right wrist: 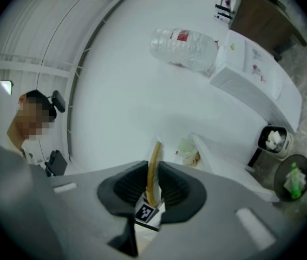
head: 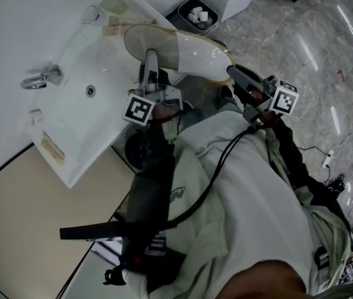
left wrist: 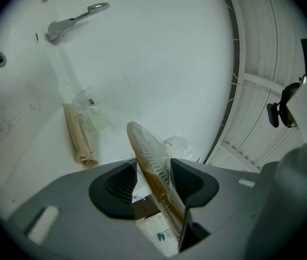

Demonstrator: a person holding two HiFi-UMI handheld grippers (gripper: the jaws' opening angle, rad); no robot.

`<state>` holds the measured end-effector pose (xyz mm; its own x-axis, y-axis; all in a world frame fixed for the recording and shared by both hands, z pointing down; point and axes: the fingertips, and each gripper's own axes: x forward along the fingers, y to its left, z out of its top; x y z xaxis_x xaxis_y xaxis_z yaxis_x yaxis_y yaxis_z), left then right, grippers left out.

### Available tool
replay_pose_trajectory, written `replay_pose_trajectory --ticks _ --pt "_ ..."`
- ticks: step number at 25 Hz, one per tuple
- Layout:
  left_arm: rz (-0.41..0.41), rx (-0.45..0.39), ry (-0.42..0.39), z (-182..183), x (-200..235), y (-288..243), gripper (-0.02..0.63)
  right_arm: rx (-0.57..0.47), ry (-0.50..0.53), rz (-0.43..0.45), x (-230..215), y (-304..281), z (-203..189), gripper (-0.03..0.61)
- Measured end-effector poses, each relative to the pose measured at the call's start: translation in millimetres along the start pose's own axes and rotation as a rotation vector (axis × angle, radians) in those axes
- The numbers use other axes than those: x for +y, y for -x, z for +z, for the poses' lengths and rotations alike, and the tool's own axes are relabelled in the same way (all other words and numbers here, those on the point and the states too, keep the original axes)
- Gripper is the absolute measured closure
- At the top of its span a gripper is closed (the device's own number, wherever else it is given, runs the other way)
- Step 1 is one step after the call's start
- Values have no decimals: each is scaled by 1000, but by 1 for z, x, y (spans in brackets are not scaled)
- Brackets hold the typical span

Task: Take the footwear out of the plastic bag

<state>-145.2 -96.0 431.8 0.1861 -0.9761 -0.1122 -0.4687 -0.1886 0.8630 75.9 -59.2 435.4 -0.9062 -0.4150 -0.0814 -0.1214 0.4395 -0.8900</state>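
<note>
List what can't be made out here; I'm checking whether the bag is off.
Head view: part of the slipper, behind the left gripper.
Right gripper view: how far the bag covers the slipper in the right gripper, seen edge-on.
Right gripper view: bin contents, too small.

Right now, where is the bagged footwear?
The footwear is top centre in the head view, over the sink's edge, pinched between the left hand-held gripper and the right hand-held gripper.

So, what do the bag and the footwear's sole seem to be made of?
The bag looks like thin clear plastic film, glossy: glare streaks, and the footwear shows through. The sole is probably rubber or foam, matte, pale with a tan rim, with moulded ribbed tread.
</note>
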Motion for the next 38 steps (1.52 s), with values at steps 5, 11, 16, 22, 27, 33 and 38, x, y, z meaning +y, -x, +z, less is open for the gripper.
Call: replay_pose_trajectory --ticks 5,11,16,22,27,33,38 --pt "-2 -15 40 -2 0 -1 420 6 104 -59 -8 -2 -2 517" --pt "125 21 55 -12 40 6 422 53 230 -142 -23 -10 -13 518" --pt "137 3 42 -7 43 14 426 127 428 -230 -32 -15 -20 518" --pt "146 42 -4 -14 39 10 425 198 784 -464 -42 -11 -14 515" --pt "148 33 16 -12 40 11 414 214 1037 -511 -24 -17 -12 514" --pt "49 -3 31 1 25 8 389 78 668 -259 3 -14 -7 528" --pt "16 -68 13 29 23 13 427 -30 253 -83 6 2 13 528"
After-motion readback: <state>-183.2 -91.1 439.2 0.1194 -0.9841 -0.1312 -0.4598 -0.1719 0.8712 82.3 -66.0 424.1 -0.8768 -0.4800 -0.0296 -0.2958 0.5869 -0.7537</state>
